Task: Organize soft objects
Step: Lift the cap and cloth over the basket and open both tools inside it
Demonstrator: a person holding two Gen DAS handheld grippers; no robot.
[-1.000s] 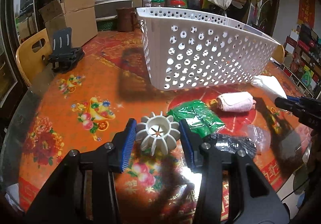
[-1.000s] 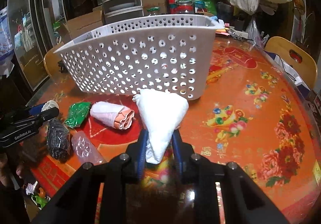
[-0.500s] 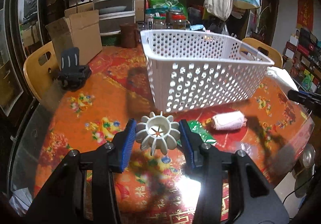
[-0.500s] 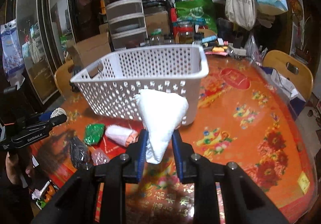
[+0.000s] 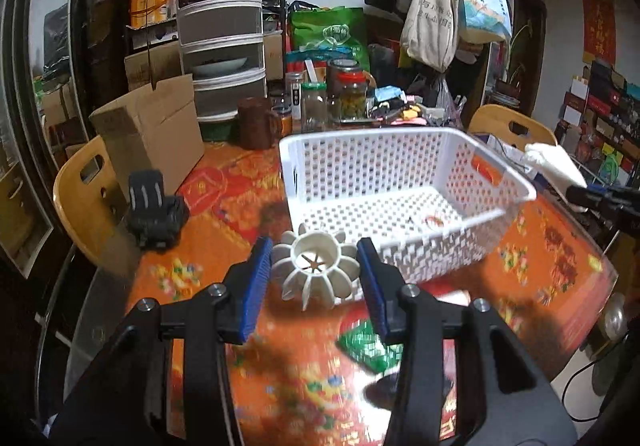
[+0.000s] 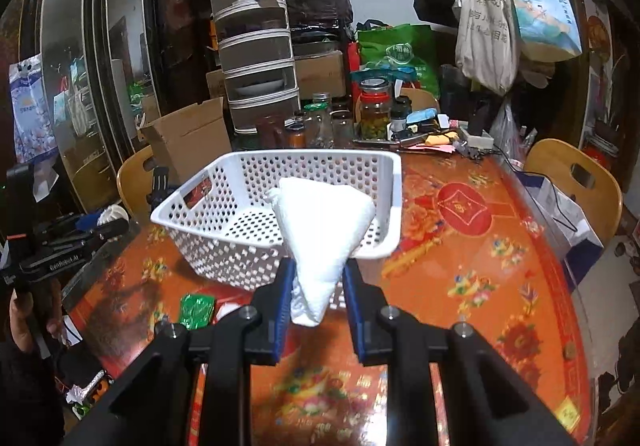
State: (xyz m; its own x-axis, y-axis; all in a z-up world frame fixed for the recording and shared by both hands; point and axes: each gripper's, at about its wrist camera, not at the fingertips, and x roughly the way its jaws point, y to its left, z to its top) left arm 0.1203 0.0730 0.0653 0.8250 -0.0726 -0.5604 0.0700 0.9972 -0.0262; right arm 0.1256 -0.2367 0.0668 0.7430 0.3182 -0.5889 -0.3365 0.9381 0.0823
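Note:
My left gripper (image 5: 316,274) is shut on a white ribbed flower-shaped object (image 5: 316,272) and holds it high above the table, just short of the near wall of the white perforated basket (image 5: 400,170). My right gripper (image 6: 318,286) is shut on a white folded cloth (image 6: 324,230) and holds it in the air before the basket (image 6: 384,174). The cloth also shows at the right in the left wrist view (image 5: 554,164). A green foil packet (image 5: 372,342) lies on the table below; it also shows in the right wrist view (image 6: 196,310).
The round table has an orange flowered cover (image 6: 480,286). A black phone stand (image 5: 154,210) and a cardboard box (image 5: 160,134) sit at the left. Jars (image 5: 348,98) and stacked containers (image 5: 222,46) crowd the far edge. Wooden chairs (image 6: 572,182) stand around it.
Both grippers have risen well above the table with their objects still held. The basket's inside has come into view and the items on the table have dropped lower in both views.

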